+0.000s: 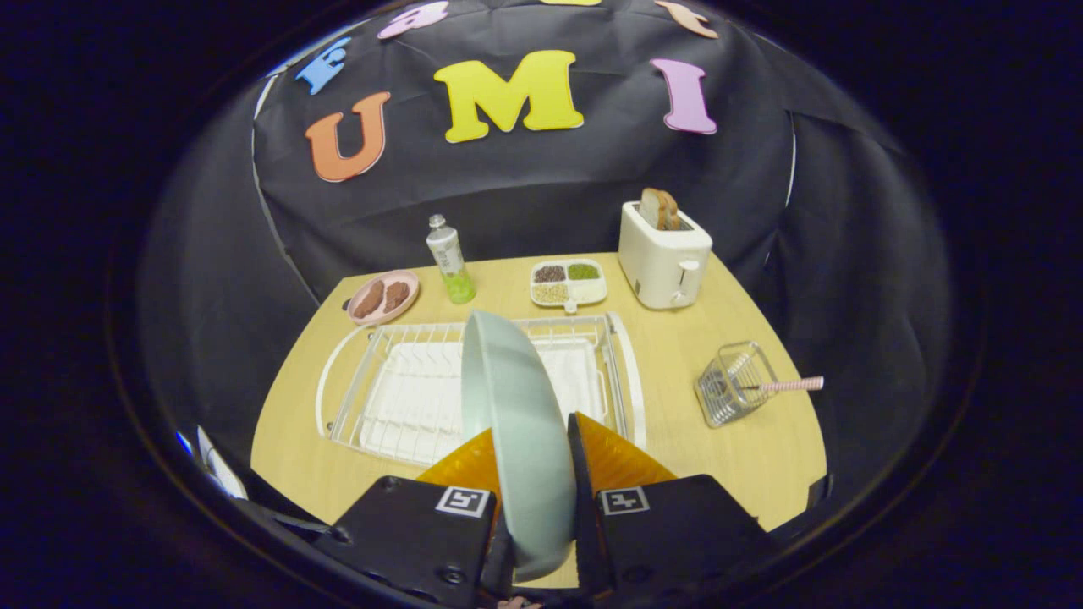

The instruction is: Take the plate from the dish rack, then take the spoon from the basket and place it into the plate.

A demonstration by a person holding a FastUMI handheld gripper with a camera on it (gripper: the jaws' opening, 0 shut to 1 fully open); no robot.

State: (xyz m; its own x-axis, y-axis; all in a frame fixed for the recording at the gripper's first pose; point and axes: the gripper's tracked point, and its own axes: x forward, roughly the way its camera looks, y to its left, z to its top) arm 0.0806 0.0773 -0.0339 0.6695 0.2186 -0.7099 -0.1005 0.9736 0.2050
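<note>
The gripper (531, 444) is clenched on the plate (516, 423): its two fingers press on the plate from both sides, one finger on each face. The plate is pale grey-green and it stands on its edge, almost upright, with a small tilt. It is held above the near side of the dish rack (478, 385), and I cannot tell if it touches the rack.

The dish rack is white wire and lies in the middle of the wooden table (744, 448). To the right of the rack, apart from it, a small wire basket (734, 382) lies tilted, and the spoon (783, 385) sticks out of it with its striped pink handle. Behind the rack there are a pink dish (383, 297) with brown food, a bottle (449, 259), a divided tray (568, 282) and a white toaster (663, 253) with bread.
</note>
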